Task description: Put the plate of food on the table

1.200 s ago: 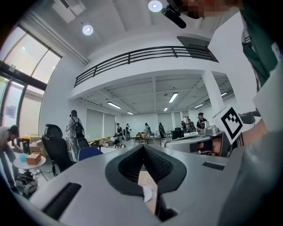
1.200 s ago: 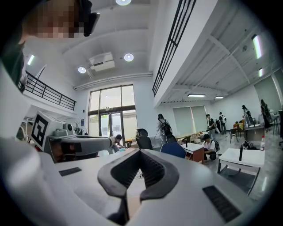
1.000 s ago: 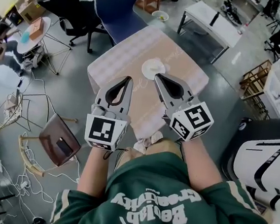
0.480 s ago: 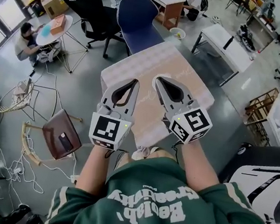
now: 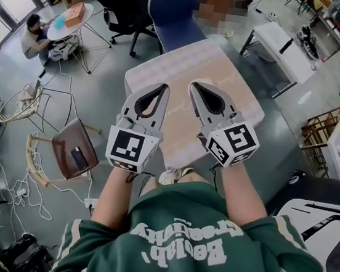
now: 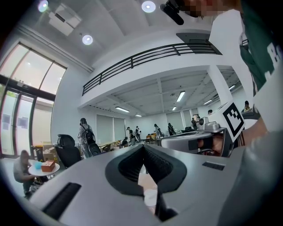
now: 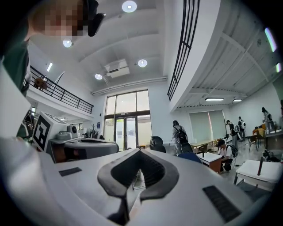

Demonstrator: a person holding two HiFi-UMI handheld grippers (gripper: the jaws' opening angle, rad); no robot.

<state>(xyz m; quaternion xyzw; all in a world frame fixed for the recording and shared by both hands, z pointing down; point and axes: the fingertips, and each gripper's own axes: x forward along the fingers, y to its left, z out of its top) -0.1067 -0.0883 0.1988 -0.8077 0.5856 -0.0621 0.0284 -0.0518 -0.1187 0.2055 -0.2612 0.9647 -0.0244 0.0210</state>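
Observation:
My left gripper and right gripper are held side by side, pointing level, above the square table with its pale pink cloth. Both are shut, tips touching, with nothing between them. The left gripper view shows its jaws closed against the open hall, with the right gripper at the right edge. In the right gripper view the jaws are also closed and empty. No plate of food shows in the head view. The grippers cover the middle of the table.
A blue chair stands at the table's far side, a brown chair to its left on the floor. A white table is at the upper right. A person sits at a small round table far left. Cables lie on the floor.
A white plate that showed on the table just beyond the gripper tips a second ago is now out of sight behind the grippers. Both grippers stay shut and side by side.

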